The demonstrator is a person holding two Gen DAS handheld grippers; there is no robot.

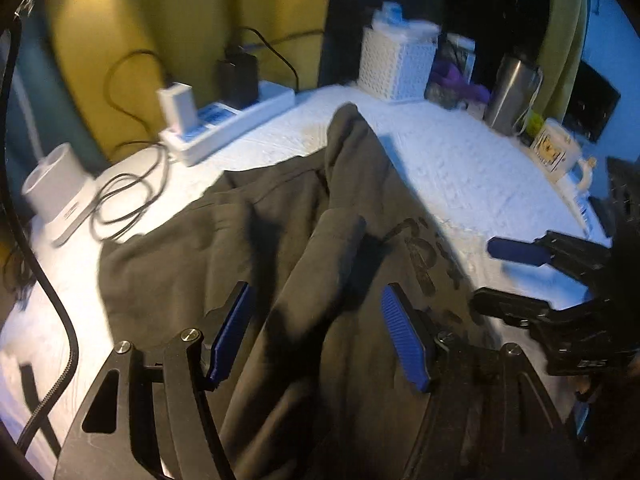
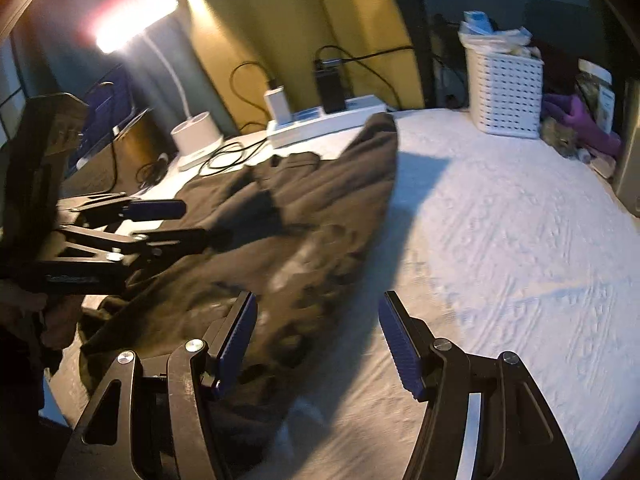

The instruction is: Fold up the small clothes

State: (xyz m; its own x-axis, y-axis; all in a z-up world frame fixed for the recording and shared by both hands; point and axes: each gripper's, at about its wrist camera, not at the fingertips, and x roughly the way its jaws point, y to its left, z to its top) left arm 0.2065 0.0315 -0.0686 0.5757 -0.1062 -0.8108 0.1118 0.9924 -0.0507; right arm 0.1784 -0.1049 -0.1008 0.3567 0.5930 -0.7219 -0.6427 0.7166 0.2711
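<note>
The left gripper point(image 1: 316, 332) has its jaws wide apart. Nothing is pinched between them. They hang over the dark garment point(image 1: 280, 220), and cloth shows in the gap, but the blue pads point(image 1: 404, 336) do not press on it. The right gripper point(image 2: 316, 340) also has wide jaws and holds nothing. One of its pads is over the near edge of the garment point(image 2: 288, 232) and the other is over the bare white cover.

The garment lies crumpled on the counter point(image 1: 460, 160), which has a bumpy white cover. It is bunched up, with one long part reaching toward the back. I think it is not folded yet. Both grippers look ready to grab it at the near side, maybe to pull it flat first.

Other things sit along the back, out of the way: a white power strip point(image 1: 224, 124) with plugs and cords, a lamp base point(image 1: 56, 192), a white basket point(image 1: 396, 64), a metal bottle point(image 1: 512, 92) and a mug point(image 1: 560, 152). That leaves room in the middle for folding.
</note>
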